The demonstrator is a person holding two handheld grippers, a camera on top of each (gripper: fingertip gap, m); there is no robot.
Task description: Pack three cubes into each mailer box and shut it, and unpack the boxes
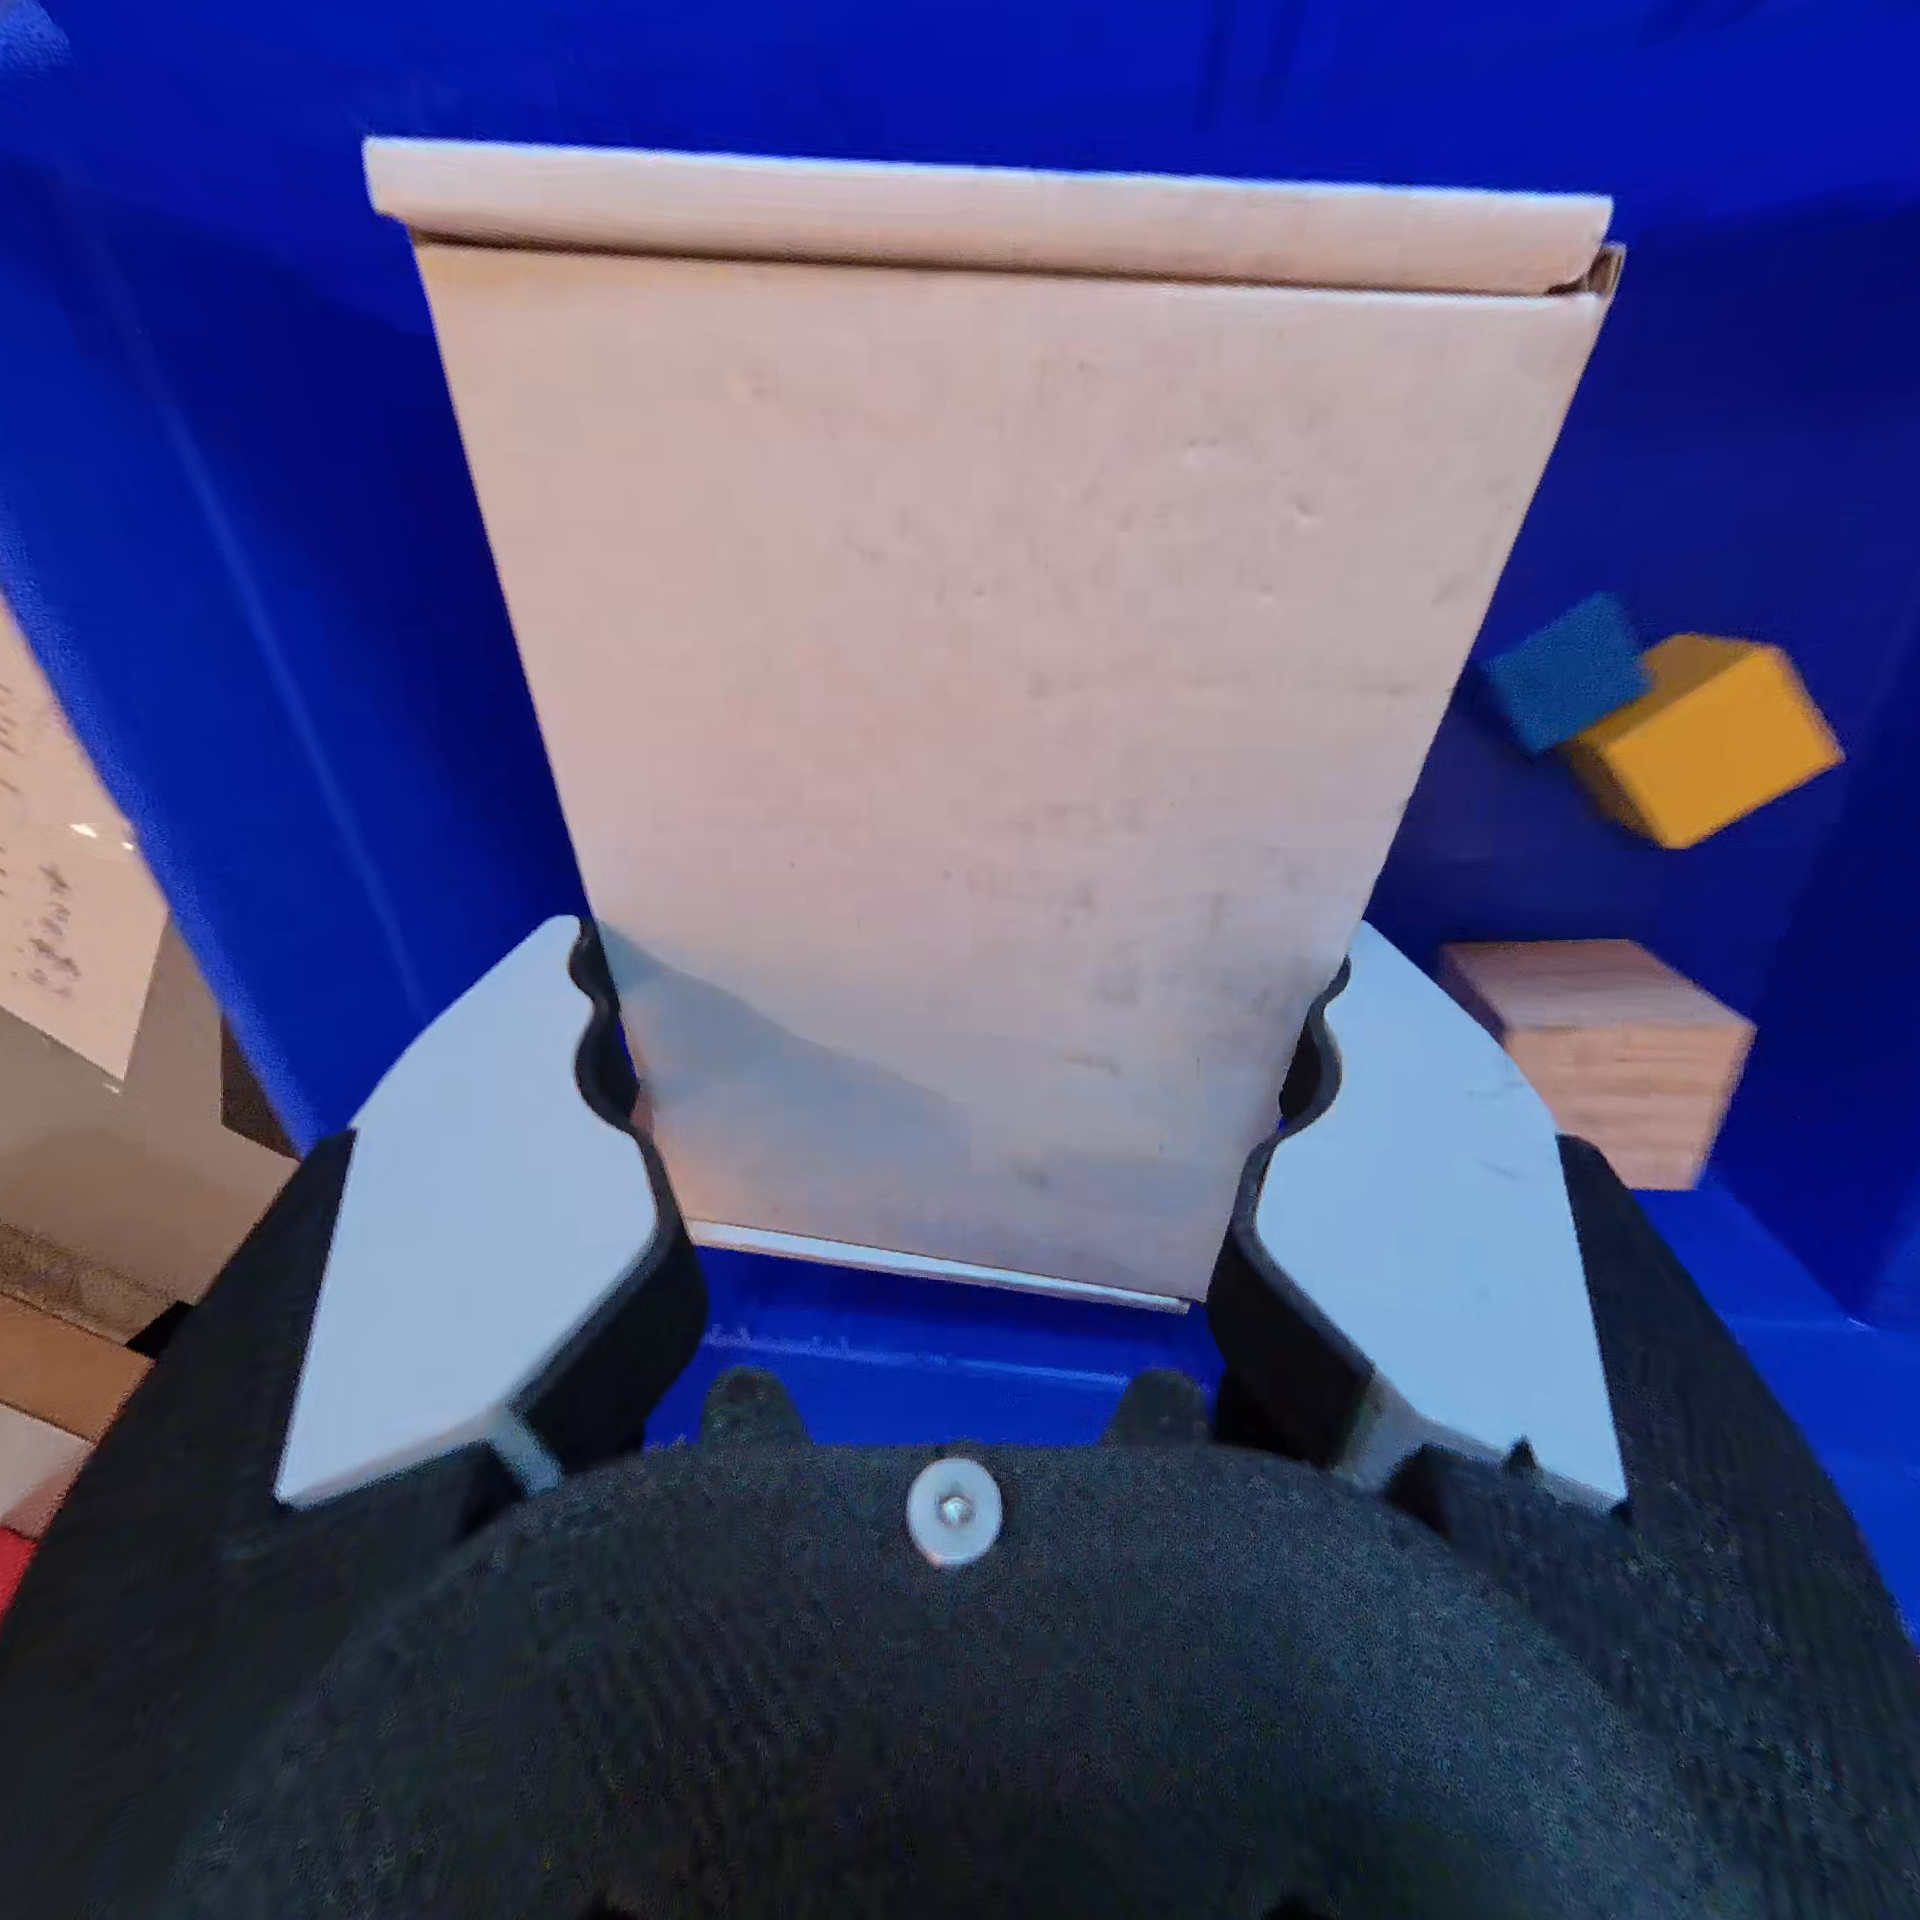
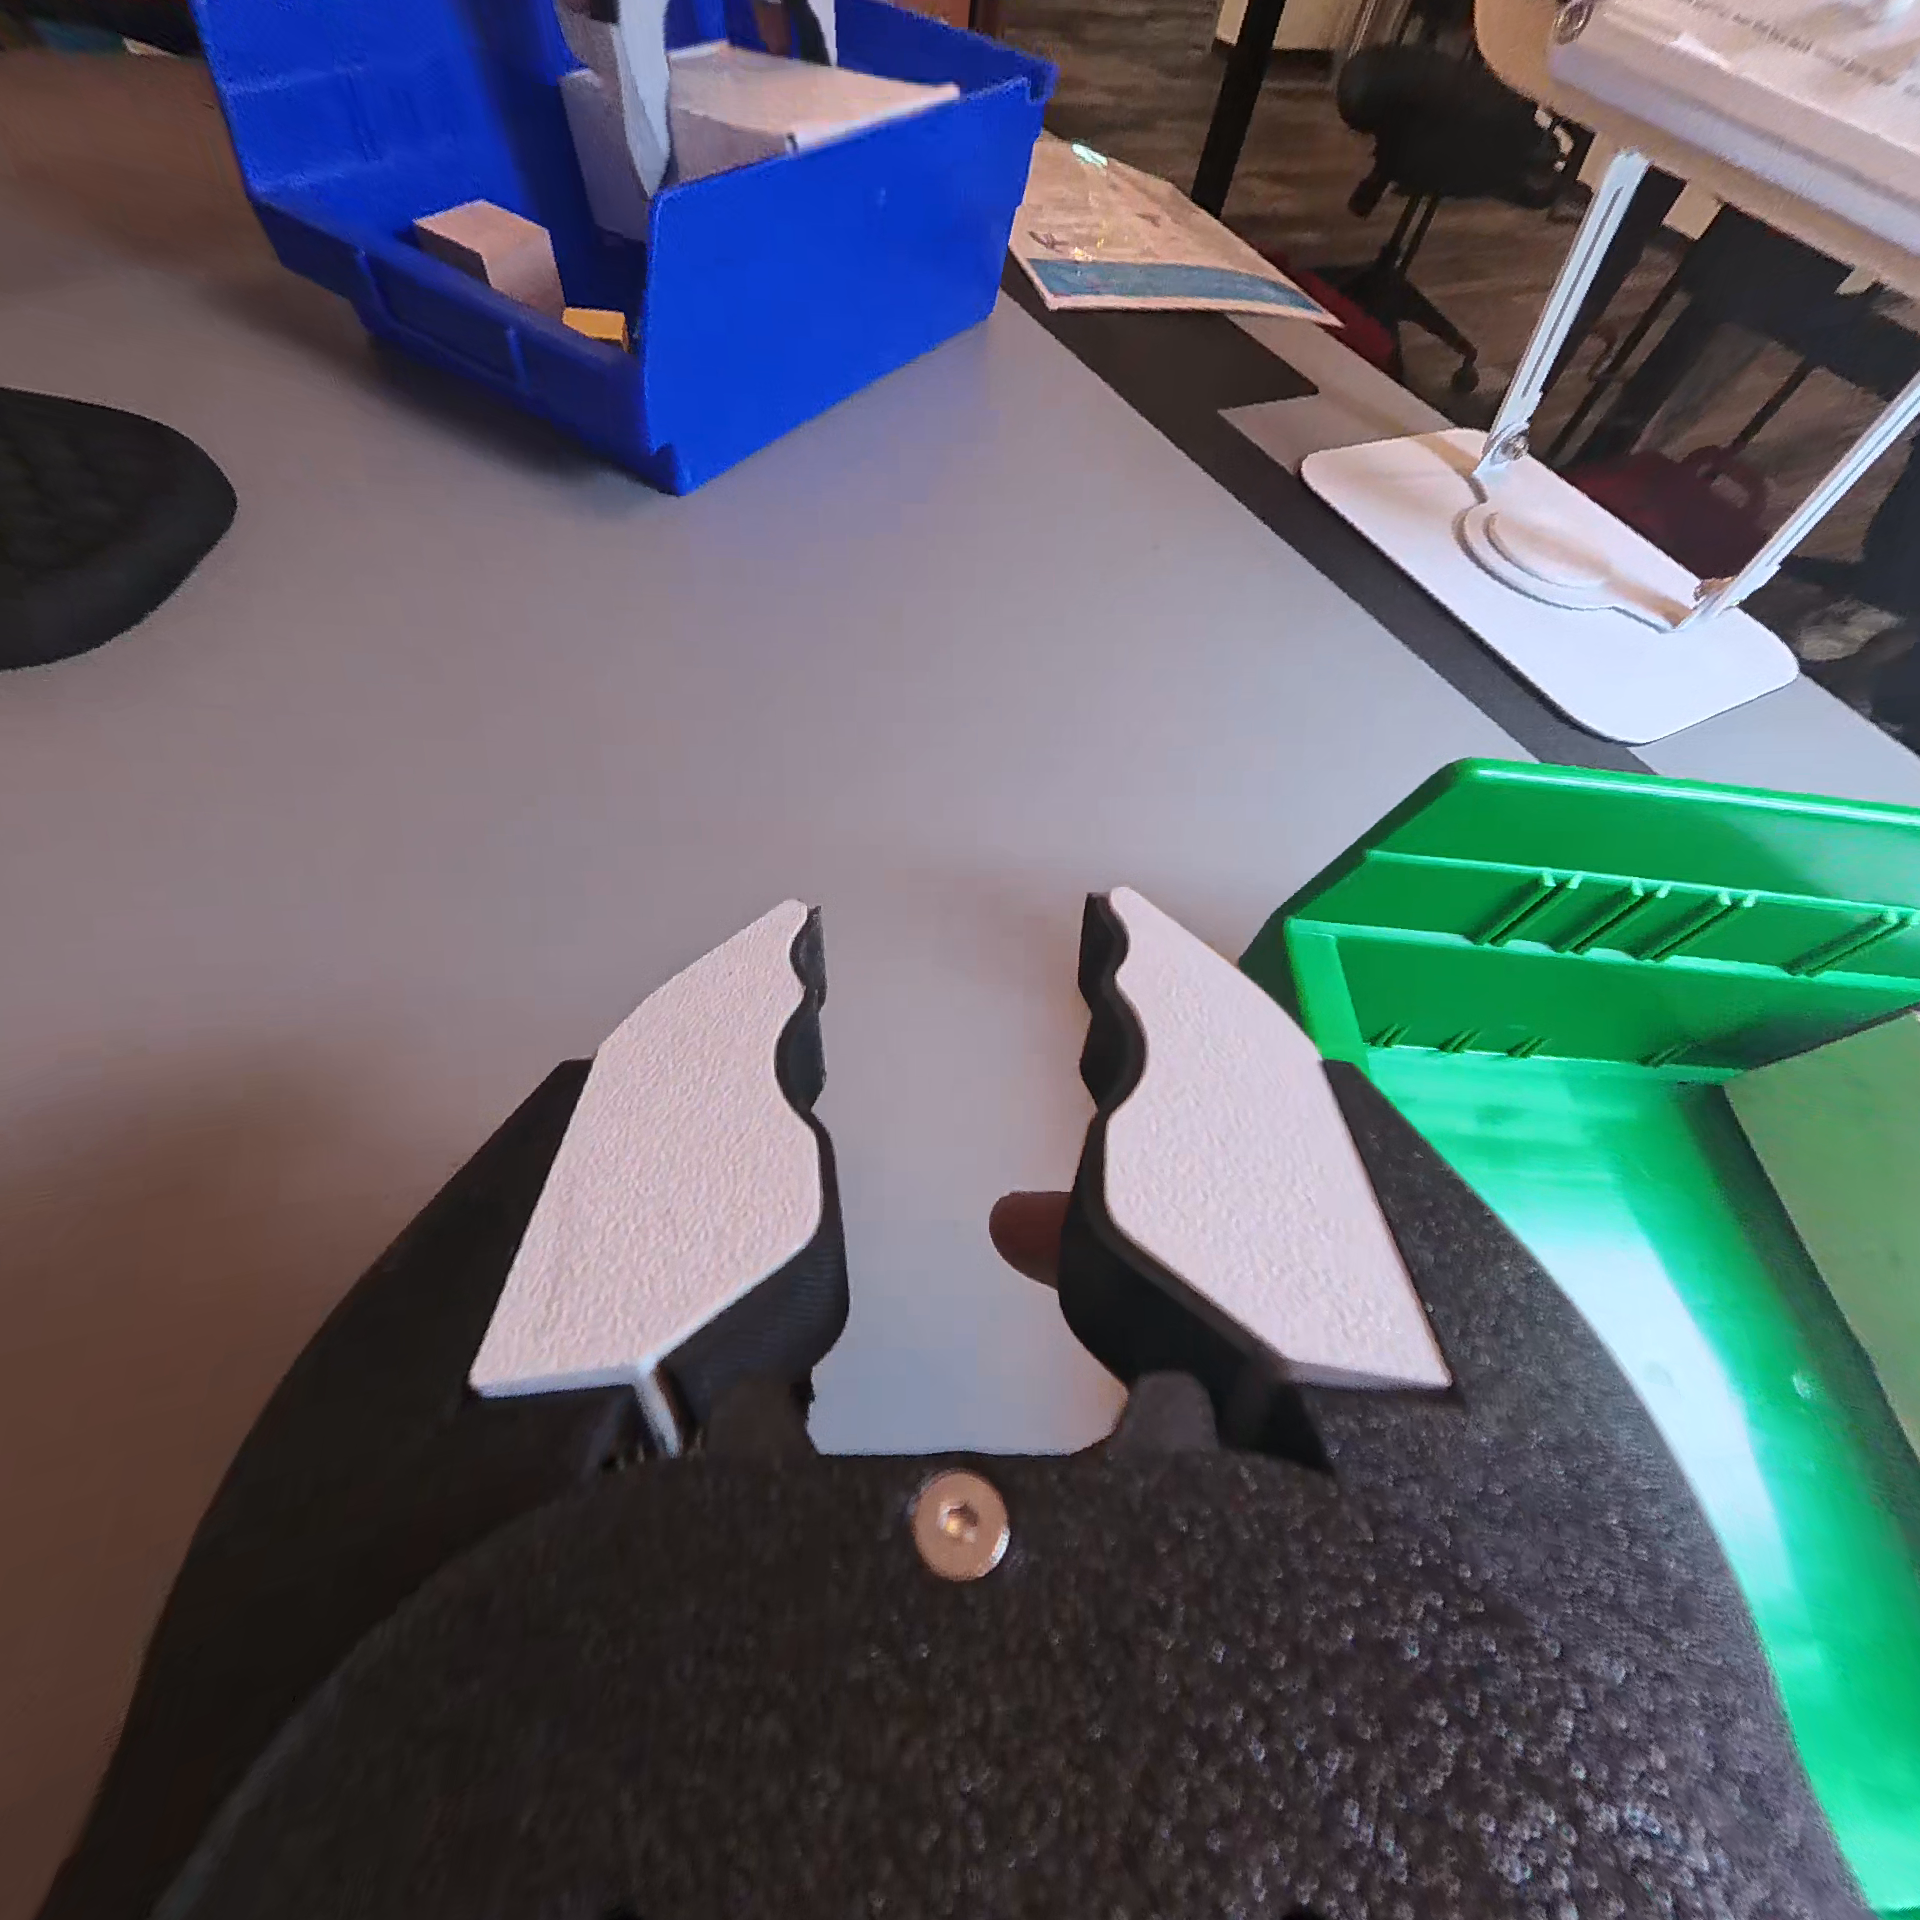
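Note:
My left gripper [image 1: 961, 951] is shut on a closed pale cardboard mailer box [image 1: 987, 675], its fingers pressing both sides, inside the blue bin [image 1: 260, 520]. In the bin to the right of the box lie a blue cube [image 1: 1564, 670], a yellow cube [image 1: 1714, 748] and a wooden cube [image 1: 1605, 1049]. My right gripper [image 2: 951, 925] is open and empty, low over the grey table [image 2: 623, 727]. In the right wrist view the blue bin [image 2: 810, 281] stands far ahead with the box [image 2: 769, 114], the left gripper's finger [image 2: 639, 94], a wooden cube [image 2: 499, 255] and a yellow cube [image 2: 597, 324] in it.
A green bin [image 2: 1610, 997] stands close at the right of my right gripper. A white stand base [image 2: 1538, 582] sits at the table's right edge, papers [image 2: 1143, 249] beyond the blue bin. A black rounded object [image 2: 83, 520] lies at the left. Chairs and a second table are behind. Measured from the fingertips, the wooden cube [image 2: 499, 255] is 7 cm or so from the left gripper and 40 cm from the right.

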